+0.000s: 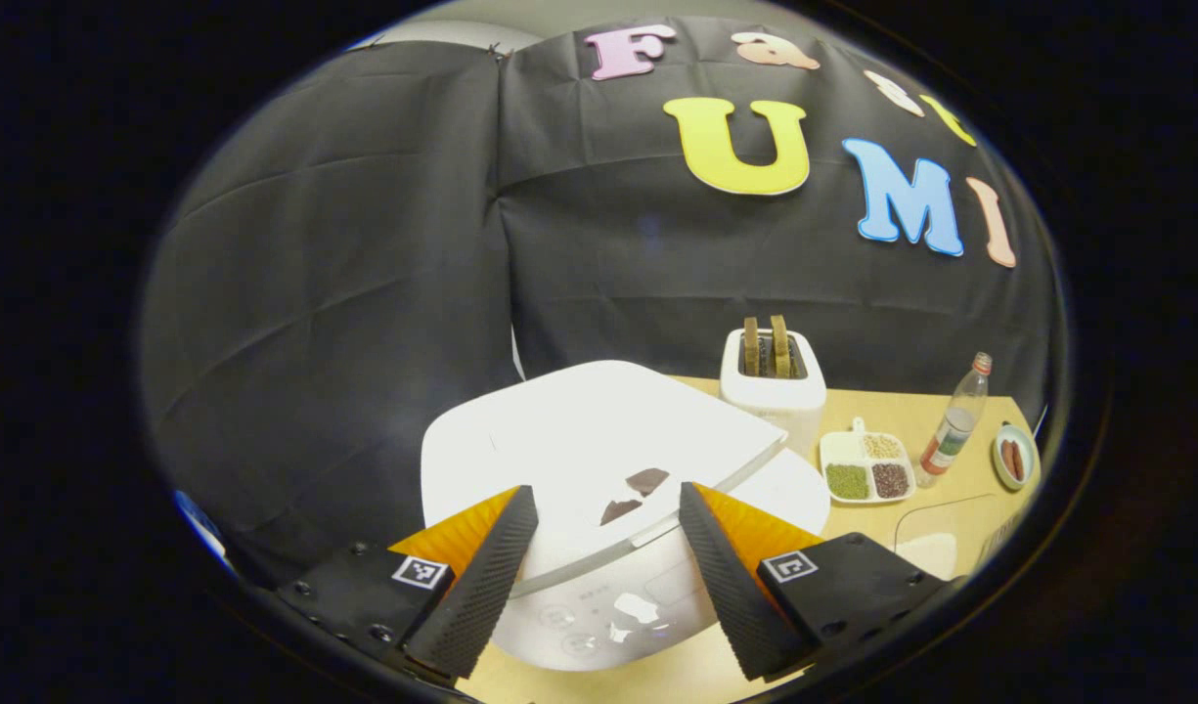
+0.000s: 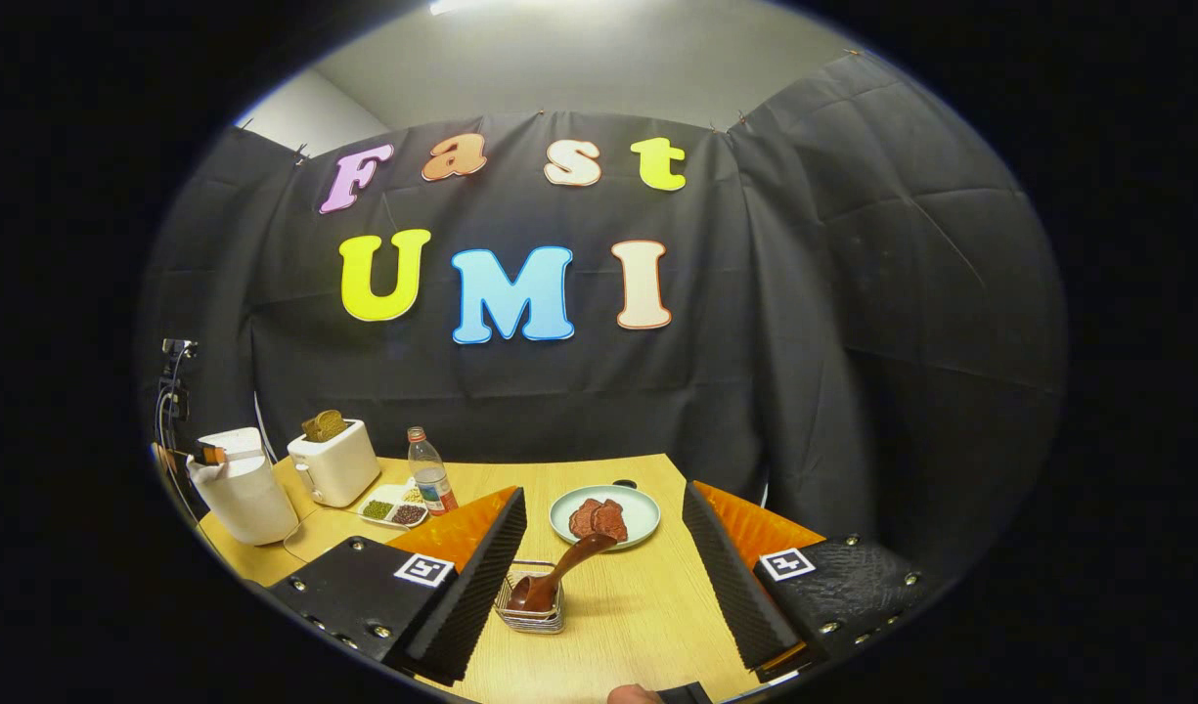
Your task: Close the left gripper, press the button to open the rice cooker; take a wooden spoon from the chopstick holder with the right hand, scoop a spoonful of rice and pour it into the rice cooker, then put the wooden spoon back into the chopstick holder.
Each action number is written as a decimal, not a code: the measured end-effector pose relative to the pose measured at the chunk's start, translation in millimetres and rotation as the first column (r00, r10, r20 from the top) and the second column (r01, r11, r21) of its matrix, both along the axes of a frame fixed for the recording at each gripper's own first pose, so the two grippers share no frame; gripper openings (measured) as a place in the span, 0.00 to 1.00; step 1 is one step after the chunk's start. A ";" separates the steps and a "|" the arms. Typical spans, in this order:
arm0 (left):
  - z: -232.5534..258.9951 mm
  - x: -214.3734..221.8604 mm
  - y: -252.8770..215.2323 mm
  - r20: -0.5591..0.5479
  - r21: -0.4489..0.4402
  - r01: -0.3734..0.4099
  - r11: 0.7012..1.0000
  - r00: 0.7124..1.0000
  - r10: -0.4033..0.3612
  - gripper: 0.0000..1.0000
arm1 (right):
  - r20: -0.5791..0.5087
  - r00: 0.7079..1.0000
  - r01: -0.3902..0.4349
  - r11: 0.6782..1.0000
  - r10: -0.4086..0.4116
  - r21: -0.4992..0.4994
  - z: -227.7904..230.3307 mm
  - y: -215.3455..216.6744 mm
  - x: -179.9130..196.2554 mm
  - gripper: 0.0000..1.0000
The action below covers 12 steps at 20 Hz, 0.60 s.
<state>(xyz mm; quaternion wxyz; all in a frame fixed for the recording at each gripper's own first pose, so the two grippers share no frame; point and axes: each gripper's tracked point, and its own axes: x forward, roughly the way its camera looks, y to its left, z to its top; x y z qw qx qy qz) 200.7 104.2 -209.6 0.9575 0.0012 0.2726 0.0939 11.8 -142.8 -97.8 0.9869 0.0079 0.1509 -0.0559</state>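
White and glossy, the rice cooker [image 1: 608, 460] sits right ahead of our left gripper [image 1: 608, 572] in the left gripper view. Its lid is down, and a panel of round buttons shows on the front face between our fingers. The left jaws stand wide apart, holding nothing, poised just above and in front of the cooker's front edge. Behind the cooker we see a toaster [image 1: 773, 381] with two slices standing in its slots. To its right are a divided dish [image 1: 865, 467] of beans and grains, a bottle [image 1: 953, 422] with a red cap, and a small bowl [image 1: 1013, 458] near the table's far end. A clear container [image 1: 936, 533] with something white in it sits close to the right finger.

In the right gripper view, our right gripper [image 2: 606, 577] is also open, with nothing between its fingers. It hovers over the wooden table [image 2: 647, 606]. Between the fingers, nearer the left one, stands the wire chopstick holder [image 2: 532, 608]. The wooden spoon [image 2: 559, 577] rests in it, bowl down, with the handle leaning up and to the right. Just beyond the holder is a pale plate [image 2: 638, 510] with dark red slices on it. Far off to the left we see the cooker again, with the left gripper [image 2: 210, 454] at its top. The toaster, the bottle and the divided dish stand beside it.
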 end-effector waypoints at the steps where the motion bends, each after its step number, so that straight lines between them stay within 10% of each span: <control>1: -1.0 1.6 0.5 0.000 -0.010 -0.002 1.000 1.000 0.002 1.00 | 0.000 1.000 0.003 1.000 -0.003 0.001 0.3 0.0 0.2 0.98; 12: -2.2 0.3 3.6 -0.011 -0.146 -0.034 0.989 0.999 0.032 0.98 | 0.001 1.000 -0.022 1.000 0.022 0.016 -2.9 23.4 7.1 0.98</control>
